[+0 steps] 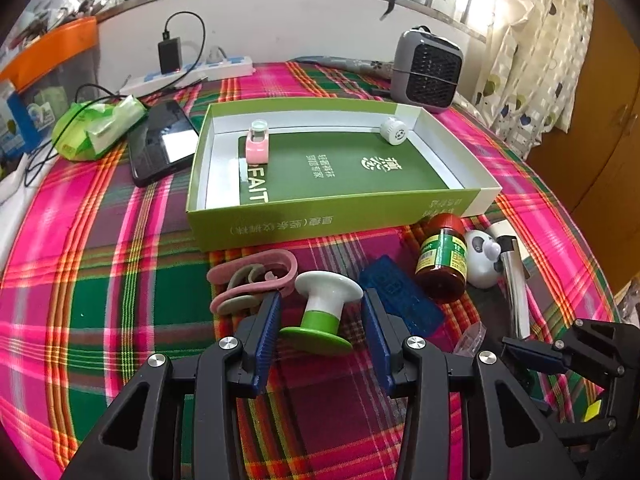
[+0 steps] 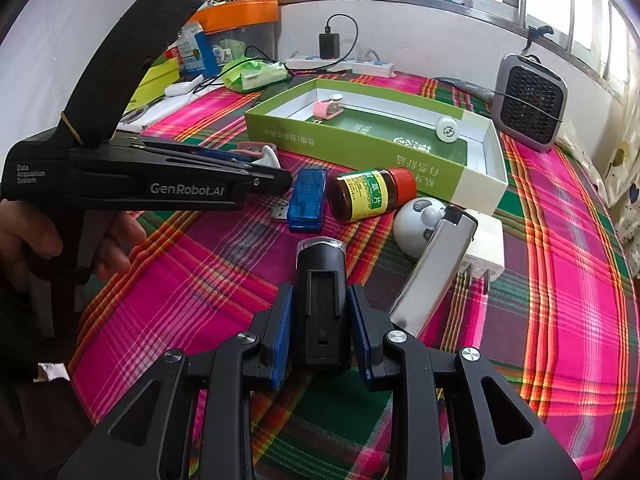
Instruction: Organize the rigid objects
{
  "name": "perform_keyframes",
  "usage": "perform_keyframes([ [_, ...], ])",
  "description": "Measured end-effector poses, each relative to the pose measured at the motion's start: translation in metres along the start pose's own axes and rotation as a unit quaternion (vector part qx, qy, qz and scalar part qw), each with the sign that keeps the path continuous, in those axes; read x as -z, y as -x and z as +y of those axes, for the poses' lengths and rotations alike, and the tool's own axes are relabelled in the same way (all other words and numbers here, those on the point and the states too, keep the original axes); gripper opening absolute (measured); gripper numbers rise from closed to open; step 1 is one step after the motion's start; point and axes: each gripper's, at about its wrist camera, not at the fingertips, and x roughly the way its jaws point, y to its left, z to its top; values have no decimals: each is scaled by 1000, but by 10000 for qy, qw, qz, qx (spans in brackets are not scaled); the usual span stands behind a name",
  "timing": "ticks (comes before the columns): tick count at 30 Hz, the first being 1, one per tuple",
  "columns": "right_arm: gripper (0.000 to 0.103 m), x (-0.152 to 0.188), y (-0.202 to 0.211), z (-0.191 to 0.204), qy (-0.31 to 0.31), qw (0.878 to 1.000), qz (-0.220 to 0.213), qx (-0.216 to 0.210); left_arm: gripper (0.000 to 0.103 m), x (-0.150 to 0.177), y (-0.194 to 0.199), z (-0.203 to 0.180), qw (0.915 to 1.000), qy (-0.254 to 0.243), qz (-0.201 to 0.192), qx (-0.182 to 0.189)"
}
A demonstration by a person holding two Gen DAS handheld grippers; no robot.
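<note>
- The left gripper (image 1: 320, 312) is spread wide, its blue pads on either side of a white-and-green spool-shaped knob (image 1: 322, 312) that lies tilted on the plaid cloth (image 1: 120, 280); a gap shows on both sides, so nothing is pinched.
- Just ahead and to the left of its left finger lies a pink clip (image 1: 252, 280); ahead and to the right of its right finger lies a blue translucent USB device (image 1: 400, 300).
- Further right of that sit a brown pill bottle with a red cap (image 1: 442, 258), on its side, a white panda-faced ball (image 1: 482, 258) and a silver metal case (image 1: 516, 288).
- Straight ahead, beyond the knob, stands the open green box (image 1: 320, 224); inside it, a pink clip-like gadget (image 1: 258, 142) rests at the far left and a small white cylinder (image 1: 394, 131) at the far right.
- The right gripper (image 2: 322, 320) is closed around a black flashlight-like device (image 2: 322, 292), its clear front end pointing away from the camera and both pads touching its sides.
- Right of it lies the silver case, leaning against a white plug adapter (image 2: 486, 244).
- To its left a hand (image 2: 60, 240) holds the left gripper's handle.
</note>
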Motion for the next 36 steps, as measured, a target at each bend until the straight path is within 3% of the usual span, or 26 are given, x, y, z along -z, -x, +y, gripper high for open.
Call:
perform_keyframes([
  [36,29,0,0,-1,-47,10000,-7,-54,38,0,1,4,9998,189,-66,1],
])
